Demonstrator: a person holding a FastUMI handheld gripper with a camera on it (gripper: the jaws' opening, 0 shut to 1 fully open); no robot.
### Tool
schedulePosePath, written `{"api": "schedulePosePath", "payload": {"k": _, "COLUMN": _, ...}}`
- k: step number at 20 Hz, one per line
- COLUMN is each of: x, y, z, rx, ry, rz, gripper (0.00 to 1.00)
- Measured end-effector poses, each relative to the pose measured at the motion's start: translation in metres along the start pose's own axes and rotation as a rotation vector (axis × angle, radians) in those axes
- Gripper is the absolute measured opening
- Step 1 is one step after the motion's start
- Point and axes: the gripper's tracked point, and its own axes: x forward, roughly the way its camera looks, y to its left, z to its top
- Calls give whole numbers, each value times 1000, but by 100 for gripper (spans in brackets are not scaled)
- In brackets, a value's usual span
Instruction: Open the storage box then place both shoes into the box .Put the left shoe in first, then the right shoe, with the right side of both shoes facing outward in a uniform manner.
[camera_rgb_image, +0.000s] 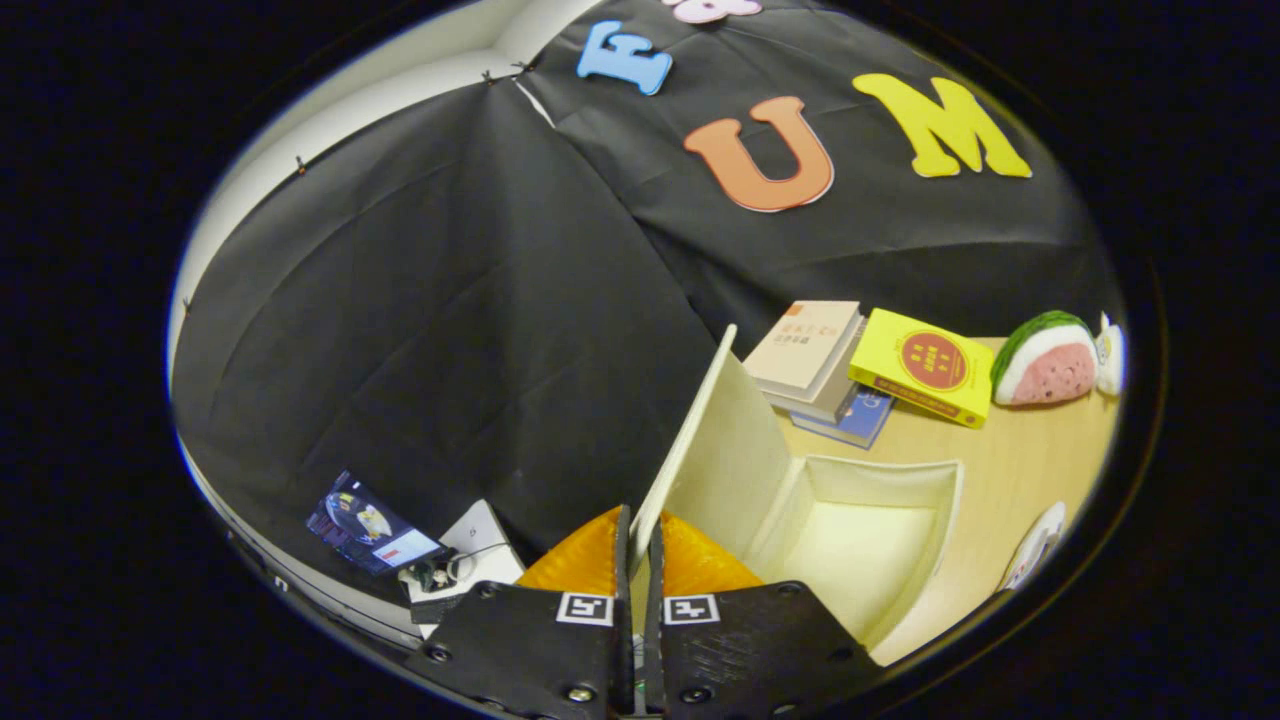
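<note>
- The table (1010, 470) is light wood and carries the storage box (860, 540), which stands open just ahead of the fingers and to their right, its pale inside bare.
- The lid (700, 440) of the storage box stands raised and tilted, rising from between the fingers toward the booth's dark wall.
- The gripper (638, 545) has both fingers closed on the lid's near edge, one on each face, with barely a gap left.
- Beyond the storage box lies a stack of books (815, 370), with a yellow book (925, 365) leaning just beside it.
- A watermelon-slice toy (1045, 360) sits farther along the table from the storage box, past the yellow book.
</note>
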Motion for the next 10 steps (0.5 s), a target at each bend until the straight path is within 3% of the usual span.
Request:
{"api": "schedulePosePath", "payload": {"k": 4, "x": 33, "y": 31, "z": -1, "rx": -68, "ry": 10, "rz": -6, "gripper": 14}}
{"api": "schedulePosePath", "payload": {"k": 10, "x": 46, "y": 51, "z": 8, "rx": -211, "ry": -68, "rz": -39, "gripper": 74}}
